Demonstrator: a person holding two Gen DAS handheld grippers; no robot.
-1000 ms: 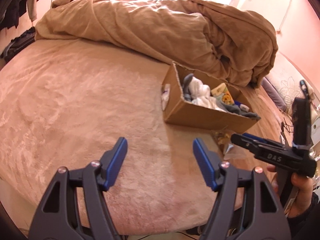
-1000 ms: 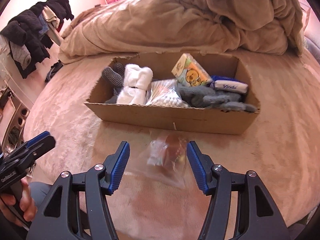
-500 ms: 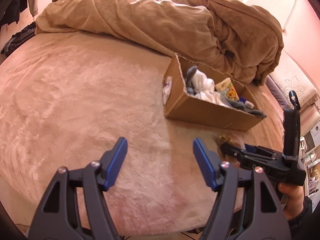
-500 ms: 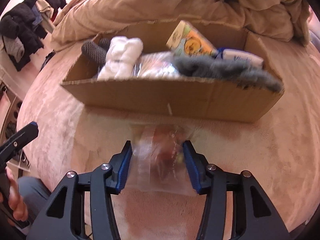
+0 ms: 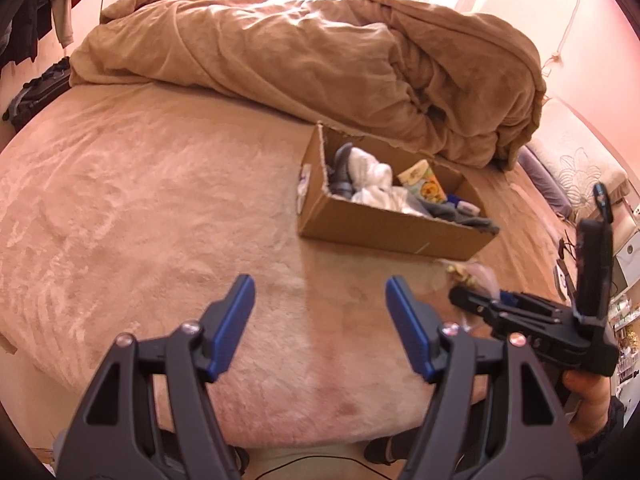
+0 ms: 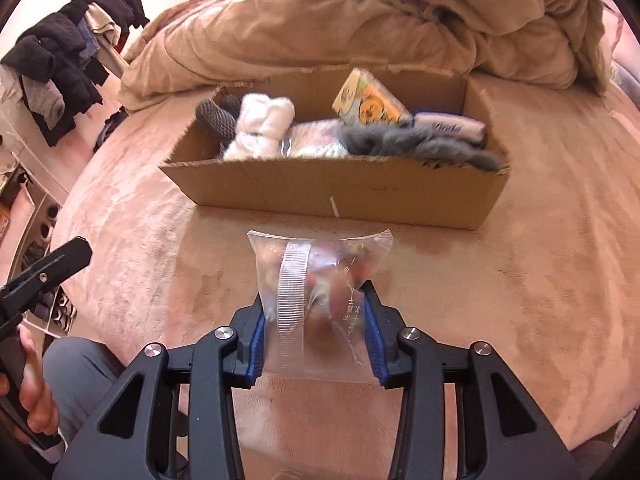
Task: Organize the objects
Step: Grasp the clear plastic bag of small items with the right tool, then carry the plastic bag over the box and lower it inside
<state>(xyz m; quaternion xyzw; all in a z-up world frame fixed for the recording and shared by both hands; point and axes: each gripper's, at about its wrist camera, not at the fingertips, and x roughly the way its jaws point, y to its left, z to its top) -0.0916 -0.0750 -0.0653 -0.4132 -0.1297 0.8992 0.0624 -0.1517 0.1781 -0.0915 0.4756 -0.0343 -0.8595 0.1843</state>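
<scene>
A brown cardboard box [image 6: 332, 190] sits on the bed, holding white and grey socks, a yellow printed pack and a blue-white tube. It also shows in the left wrist view [image 5: 372, 226]. My right gripper [image 6: 314, 304] is shut on a clear plastic bag [image 6: 320, 276] of small dark and red items, held just above the bed in front of the box. In the left wrist view the bag [image 5: 470, 274] sticks out ahead of the right gripper [image 5: 476, 300]. My left gripper [image 5: 320, 312] is open and empty over bare bed, left of the box.
A rumpled tan duvet [image 5: 320, 64] lies behind the box. The bed [image 5: 140, 200] has a plush pink-tan cover. Dark clothes [image 6: 60, 60] hang at the far left. A pillow [image 5: 580, 168] lies at the right.
My right gripper closed on the clear bag and lifted it off the bed. The left gripper stayed open and shifted slightly.
</scene>
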